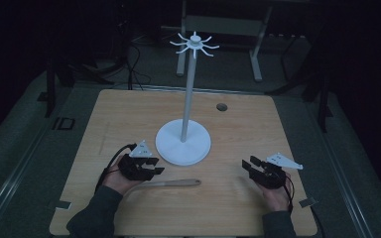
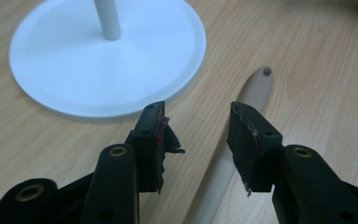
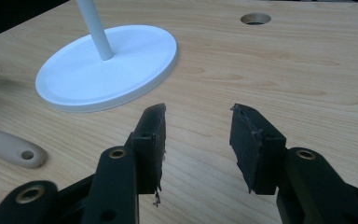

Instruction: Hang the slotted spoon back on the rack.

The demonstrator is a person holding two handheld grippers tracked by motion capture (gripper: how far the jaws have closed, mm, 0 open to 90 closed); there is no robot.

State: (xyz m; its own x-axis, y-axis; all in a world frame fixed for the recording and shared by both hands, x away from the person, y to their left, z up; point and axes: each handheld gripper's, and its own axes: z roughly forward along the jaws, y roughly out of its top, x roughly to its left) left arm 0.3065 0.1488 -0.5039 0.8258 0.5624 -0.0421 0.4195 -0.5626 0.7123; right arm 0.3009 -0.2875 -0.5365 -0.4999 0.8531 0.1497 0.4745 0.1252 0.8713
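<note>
1. Jaws of the left gripper (image 2: 196, 122) stood partly apart, and a pale utensil handle (image 2: 242, 135) lay on the table in the gap between them; the pads did not press on it.
2. Jaws of the right gripper (image 3: 196, 122) stood wide apart over bare wood, with nothing between them.
3. From the high view, a person's two sleeved forearms came in from the near edge of a light wooden table (image 1: 129, 114). The left gripper (image 1: 154, 169) sat at the left, pointing toward the middle of the table. The right gripper (image 1: 248, 166) sat well apart from it at the right, pointing inward to the left.
4. The utensil handle (image 1: 171, 183) lay flat on the table near the front edge, lengthwise from left to right, just in front of the left gripper. Its free end, with a small hanging hole, pointed toward the right gripper. The other end ran under the left hand and could not be made out.
5. Just beyond the left gripper stood a white stand (image 1: 183, 141) with a round flat base, near the utensil but not touching it.
6. A slim white pole rose upright from the middle of that base to a ring of curved hooks (image 1: 194, 44) at the top.
7. Farther back, near the far right of the table, was a small round hole (image 1: 222, 106).
8. Beyond the table the room was dark; grey frame legs (image 1: 255, 49) showed dimly on the floor.
</note>
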